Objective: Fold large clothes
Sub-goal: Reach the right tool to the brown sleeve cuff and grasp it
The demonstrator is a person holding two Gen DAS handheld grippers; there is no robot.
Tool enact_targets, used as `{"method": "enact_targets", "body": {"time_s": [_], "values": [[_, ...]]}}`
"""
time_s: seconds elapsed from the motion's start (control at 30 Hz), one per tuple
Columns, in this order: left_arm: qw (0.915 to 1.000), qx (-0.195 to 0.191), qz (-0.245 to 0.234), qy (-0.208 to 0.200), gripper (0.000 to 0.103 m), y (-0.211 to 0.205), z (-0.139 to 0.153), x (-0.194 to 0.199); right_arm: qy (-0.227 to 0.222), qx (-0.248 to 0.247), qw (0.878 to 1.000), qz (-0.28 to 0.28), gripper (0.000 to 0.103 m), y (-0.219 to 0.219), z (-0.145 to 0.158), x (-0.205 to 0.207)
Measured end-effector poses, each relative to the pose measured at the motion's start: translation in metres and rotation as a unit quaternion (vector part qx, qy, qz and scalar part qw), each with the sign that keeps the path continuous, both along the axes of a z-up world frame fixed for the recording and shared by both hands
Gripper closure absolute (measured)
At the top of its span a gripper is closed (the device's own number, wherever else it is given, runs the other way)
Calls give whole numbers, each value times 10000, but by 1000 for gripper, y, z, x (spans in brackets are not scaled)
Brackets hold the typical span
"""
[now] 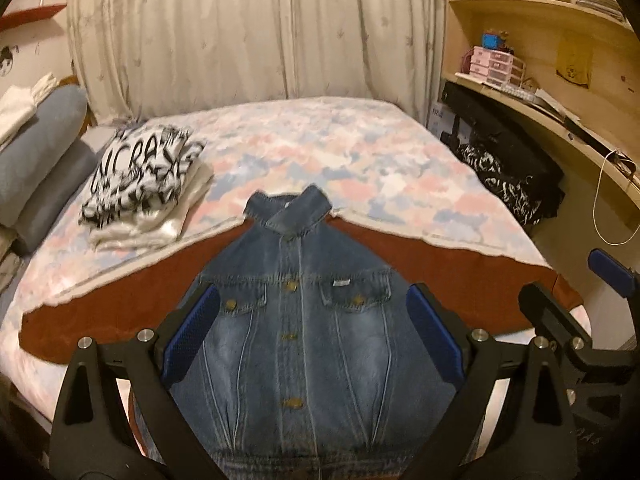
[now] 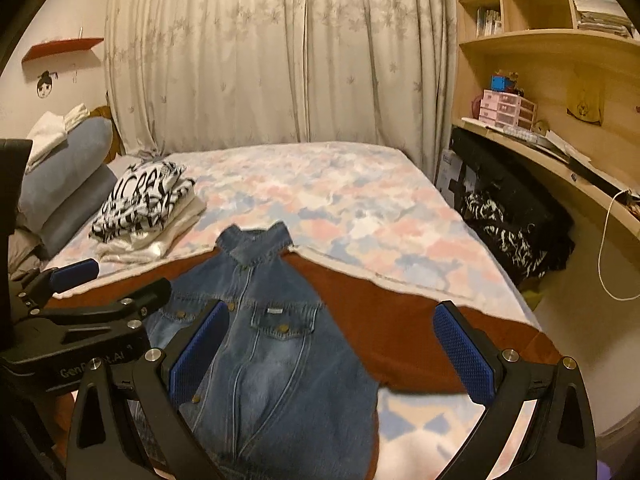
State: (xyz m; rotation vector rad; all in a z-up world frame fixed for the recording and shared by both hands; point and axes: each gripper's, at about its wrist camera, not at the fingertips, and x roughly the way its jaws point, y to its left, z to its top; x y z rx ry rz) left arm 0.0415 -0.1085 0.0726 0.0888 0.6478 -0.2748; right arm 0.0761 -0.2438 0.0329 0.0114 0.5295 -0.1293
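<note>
The left tool (image 1: 314, 334) is hanging over the lower half of the denim jacket (image 1: 304, 320), and its two blue pads (image 1: 192, 330) are standing wide apart, with nothing between them except the jacket below. The right tool (image 2: 332, 356) is hovering just beside it, also with its pads (image 2: 464, 356) spread wide and gripping nothing; one pad is lying over the jacket's chest pocket side and the other over the rust-brown cloth (image 2: 400, 332).

The denim jacket is lying flat on the near part of the bed (image 1: 340, 160), front side up, buttoned, with the collar pointing toward the curtain (image 1: 256, 28). It is resting on the rust-brown cloth, which is spreading out to both sides under it. Whether the sleeves are tucked under, I cannot tell.

Further on the bed, to the left, a folded pile with a black and white printed garment (image 1: 140, 176) on top is sitting near grey pillows (image 1: 40, 152). At the right a curved wooden bench (image 1: 560, 120) with shelves is standing beside the bed, and dark clothes (image 1: 508, 176) are lying under it.
</note>
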Motion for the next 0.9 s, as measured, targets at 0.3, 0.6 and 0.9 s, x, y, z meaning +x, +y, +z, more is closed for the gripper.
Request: {"method": "enact_targets", "body": {"time_s": [0.3,0.6,0.9], "values": [[9972,-277,-678,-166,8,-65,32,27,-282,70,9987,-424,0,-77,48,4],[9938,132,-1094,-119,8,-166,-11,68,434,200,9910,-1253,0,-211,19,20],[9930,271,-1015,545,8,-238,-110,111,1218,1134,9555,-2437,15,-359,-95,27]]}}
